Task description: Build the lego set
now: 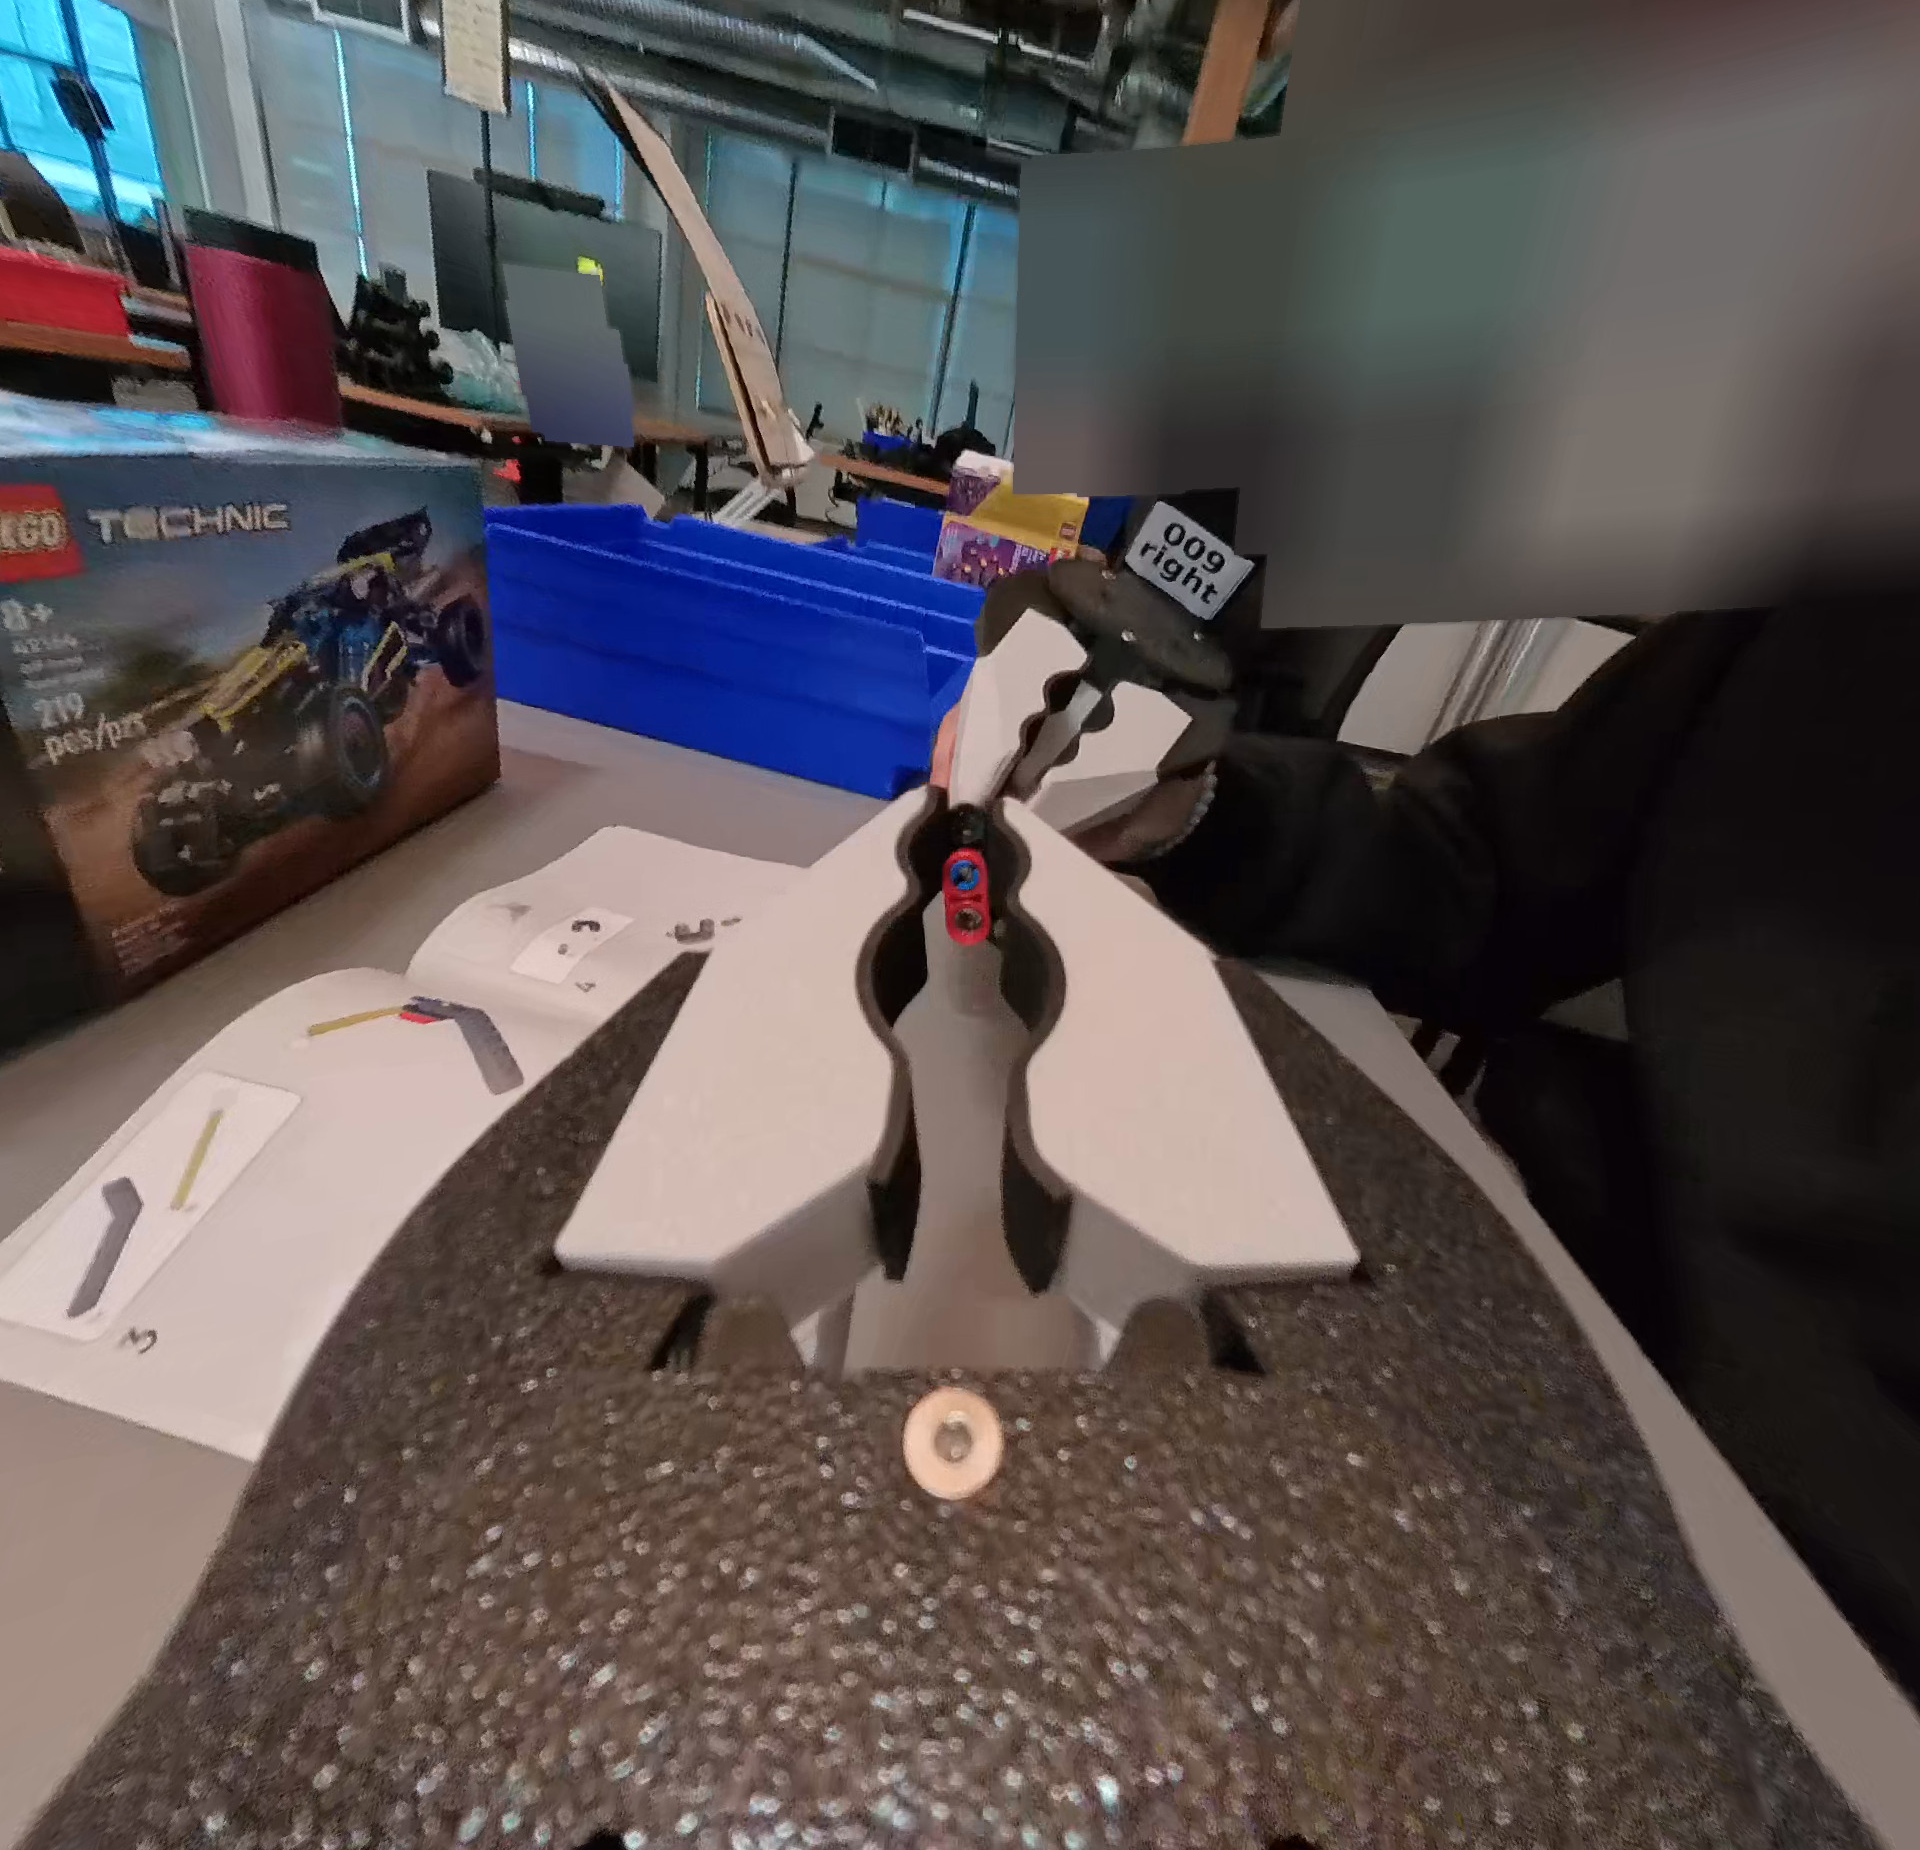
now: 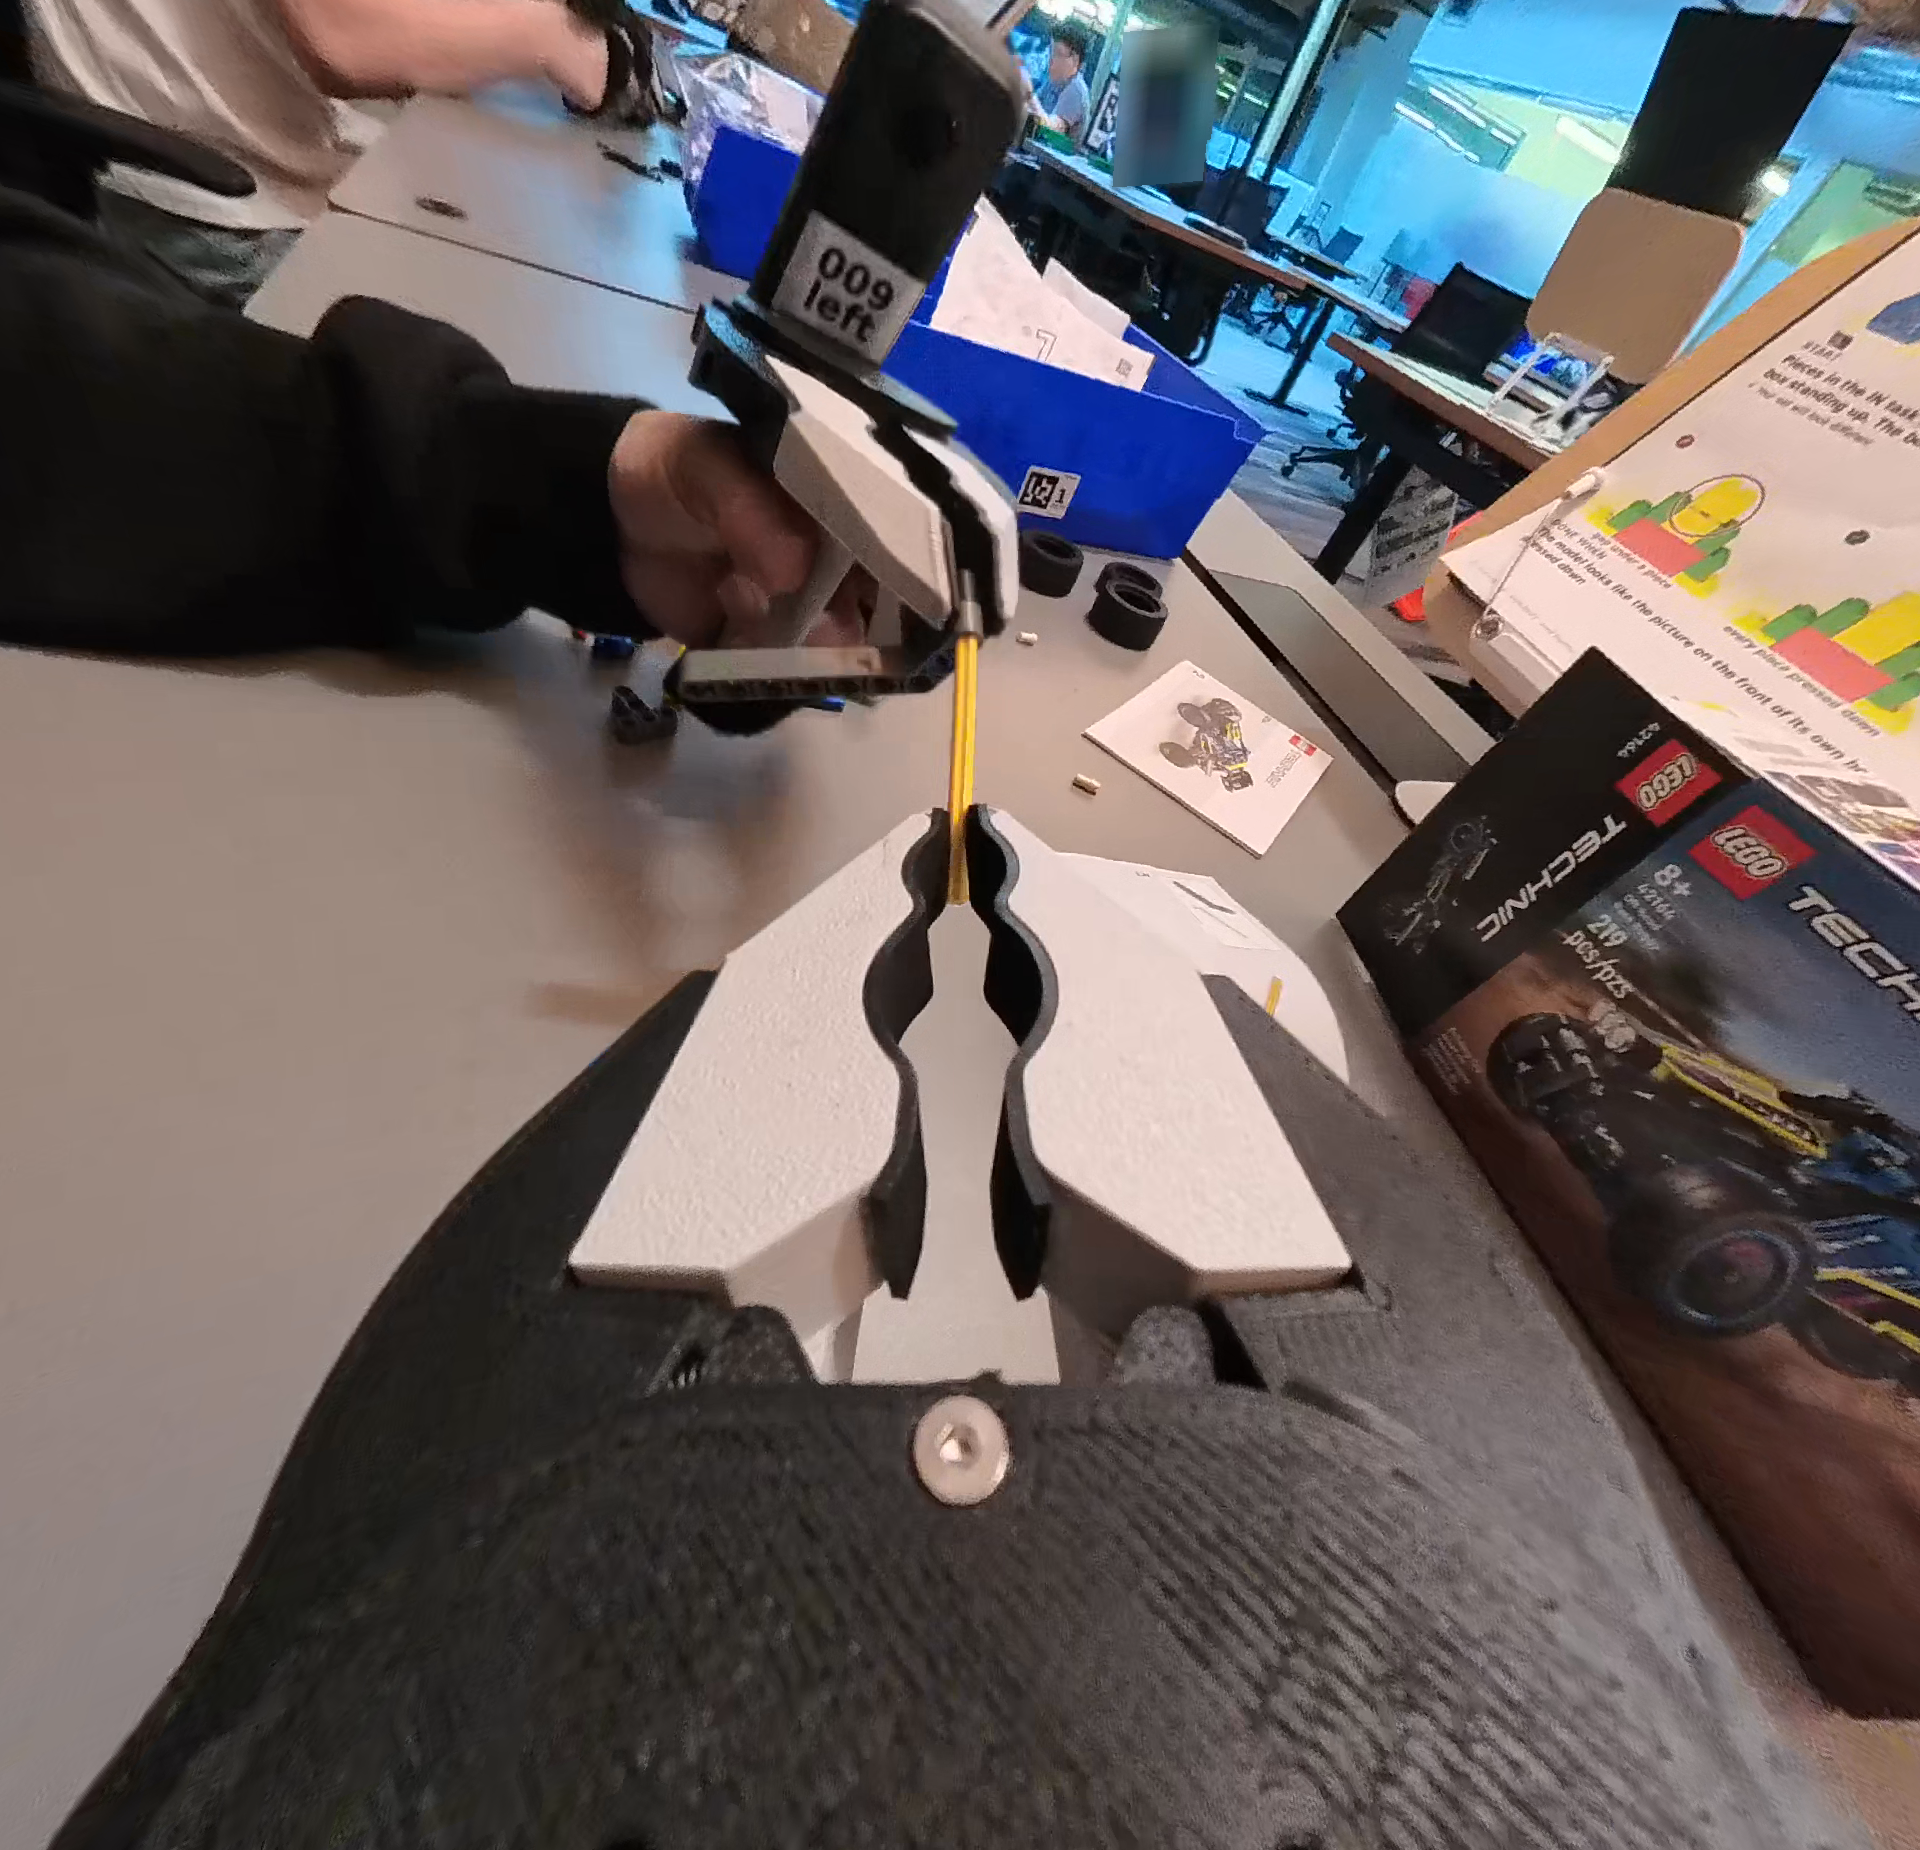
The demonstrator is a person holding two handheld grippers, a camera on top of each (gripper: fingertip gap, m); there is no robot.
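My left gripper is shut on a small assembly. In the left wrist view it shows as a red connector with a blue pin between the pads. In the right wrist view the left gripper carries a dark grey beam that sticks out to the left, above the table. My right gripper is shut on the lower end of a yellow axle. The axle runs up to the left gripper's tips. In the left wrist view the right gripper meets mine tip to tip; the axle is hidden there.
The set's box stands beside the work area. An open instruction booklet lies on the grey table. Blue bins, black tyres, a small leaflet and loose pieces lie beyond. Both grippers' tips are close together, under 4 cm apart.
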